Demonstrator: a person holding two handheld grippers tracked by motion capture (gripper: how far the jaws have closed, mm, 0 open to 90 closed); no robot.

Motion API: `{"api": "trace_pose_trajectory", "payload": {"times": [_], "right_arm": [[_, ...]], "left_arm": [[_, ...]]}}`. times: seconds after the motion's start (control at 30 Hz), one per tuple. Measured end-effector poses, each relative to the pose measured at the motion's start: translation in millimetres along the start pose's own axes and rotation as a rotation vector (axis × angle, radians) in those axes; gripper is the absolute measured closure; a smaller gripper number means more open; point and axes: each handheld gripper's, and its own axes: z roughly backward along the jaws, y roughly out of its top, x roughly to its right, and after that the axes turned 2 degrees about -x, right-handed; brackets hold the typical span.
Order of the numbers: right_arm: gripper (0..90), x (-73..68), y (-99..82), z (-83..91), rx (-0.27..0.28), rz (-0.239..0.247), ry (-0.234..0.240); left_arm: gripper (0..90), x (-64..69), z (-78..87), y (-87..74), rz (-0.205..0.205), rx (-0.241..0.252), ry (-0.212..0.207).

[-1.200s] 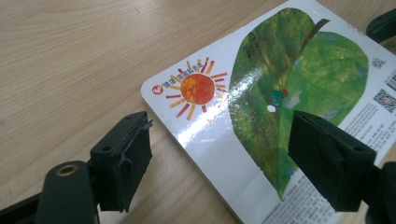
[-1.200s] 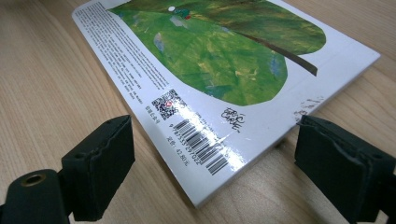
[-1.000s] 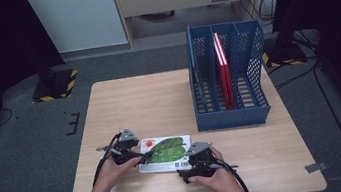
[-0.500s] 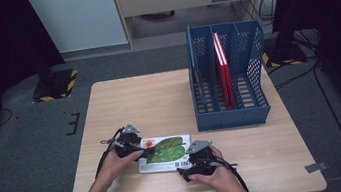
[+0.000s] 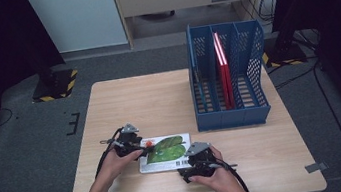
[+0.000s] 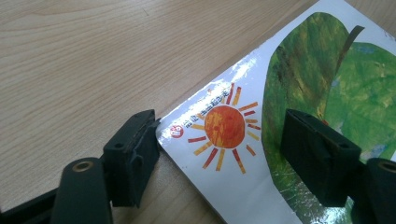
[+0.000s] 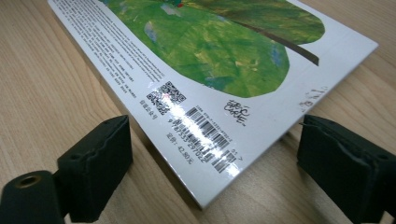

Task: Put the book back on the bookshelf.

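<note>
A thin picture book [image 5: 165, 152] with a green leaf and an orange sun on its cover lies flat near the table's front edge. My left gripper [image 5: 144, 147] is at the book's far left corner. In the left gripper view [image 6: 222, 123] one jaw touches the corner's edge and the other hovers over the leaf on the book [image 6: 224, 126]. These jaws have just been closing, and a gap remains. My right gripper [image 5: 187, 167] is at the near right corner. Its jaws [image 7: 215, 135] stand wide on either side of the barcode corner of the book [image 7: 210, 60] without touching it.
A blue mesh file rack [image 5: 228, 75] stands at the table's back right with red books [image 5: 224, 68] upright in a middle slot. The wooden table [image 5: 148, 99] runs bare between the rack and the book. Cables trail from both grippers towards the person.
The left gripper has edged slightly towards the book's left corner. The right hand and the book lie as before.
</note>
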Motion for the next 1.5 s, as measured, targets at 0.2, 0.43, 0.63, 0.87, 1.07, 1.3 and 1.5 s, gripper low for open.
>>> {"api": "trace_pose_trajectory", "payload": {"times": [0.2,0.43,0.63,0.87,1.07,1.3,1.5], "right_arm": [[3.9,-3.5,0.8,-4.0,-0.004,0.009,-0.011],[3.4,-4.9,1.8,-5.5,-0.004,-0.006,-0.023],[3.1,-5.9,2.6,-7.0,0.002,-0.022,-0.041],[2.4,-6.9,2.8,-7.7,0.005,-0.034,-0.051],[1.5,-7.7,3.4,-8.2,-0.001,-0.038,-0.051],[0.3,-9.1,4.2,-9.2,-0.005,-0.041,-0.060],[0.2,-9.5,4.2,-9.2,-0.003,-0.043,-0.062]], "left_arm": [[29.8,-3.6,-0.5,-3.7,-0.003,0.039,-0.017],[33.6,-2.9,-0.1,-1.1,0.013,0.036,0.006],[42.1,-2.5,2.2,0.8,0.021,0.033,0.029],[45.2,-1.6,3.3,1.3,0.024,0.031,0.039],[46.4,-1.1,3.9,2.3,0.031,0.024,0.043],[47.6,0.5,5.3,5.1,0.039,0.007,0.048],[47.8,0.6,6.0,5.5,0.043,0.006,0.045]]}}
